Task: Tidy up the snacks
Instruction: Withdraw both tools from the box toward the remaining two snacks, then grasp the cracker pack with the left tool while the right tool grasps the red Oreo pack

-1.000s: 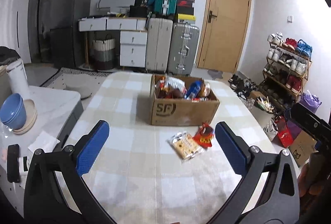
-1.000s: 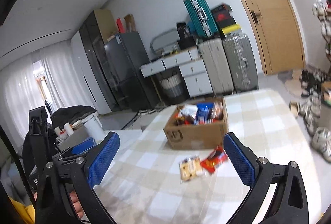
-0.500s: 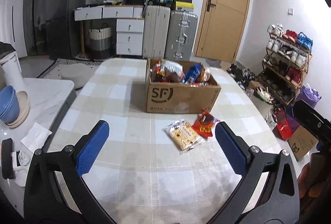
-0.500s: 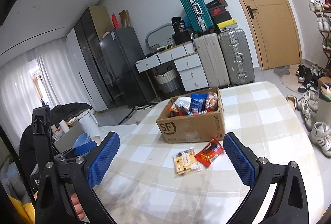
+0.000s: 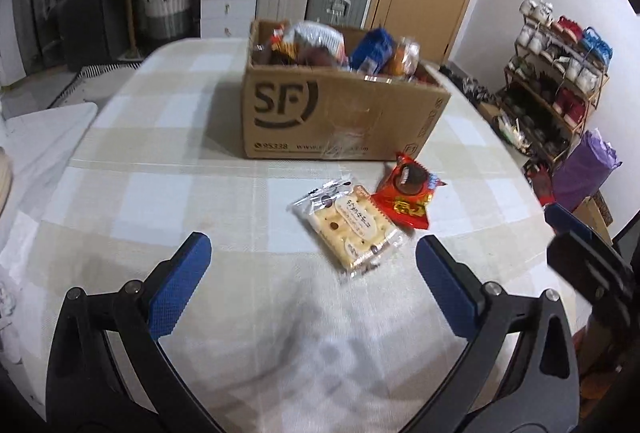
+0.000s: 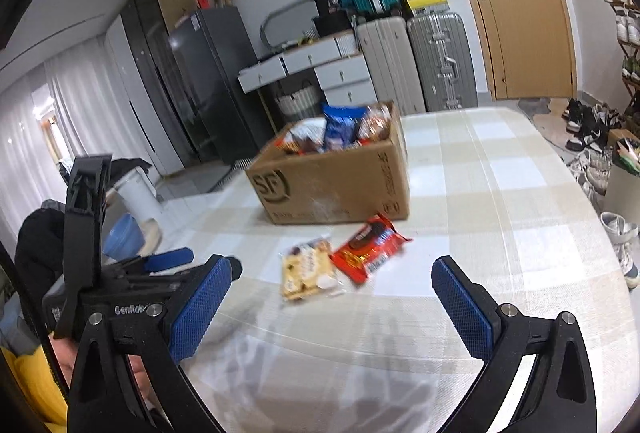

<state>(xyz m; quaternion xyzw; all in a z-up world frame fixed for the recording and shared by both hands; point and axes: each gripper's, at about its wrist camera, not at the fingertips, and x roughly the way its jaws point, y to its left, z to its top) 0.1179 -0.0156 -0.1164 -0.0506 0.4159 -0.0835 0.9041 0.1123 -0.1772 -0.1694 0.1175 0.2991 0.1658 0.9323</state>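
Two wrist views, both aimed across the table at the box

Your left wrist camera looks slightly down over the checked tablecloth [image 5: 168, 161], facing the cardboard box [image 5: 340, 117] nearly square-on from close by, the cracker packet [image 5: 352, 225] just ahead of its fingers. Your right wrist camera sits further right and a little higher, facing the same box [image 6: 340, 185] at an angle. Both share the box, the two packets, the suitcases and the door; the right view also catches the left gripper [image 6: 168, 261].

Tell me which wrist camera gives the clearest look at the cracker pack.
The left wrist view: the cracker pack sits large, sharp and nearly centred, just ahead of the open left gripper. The right wrist view shows it smaller and motion-blurred, beside the red snack pack.
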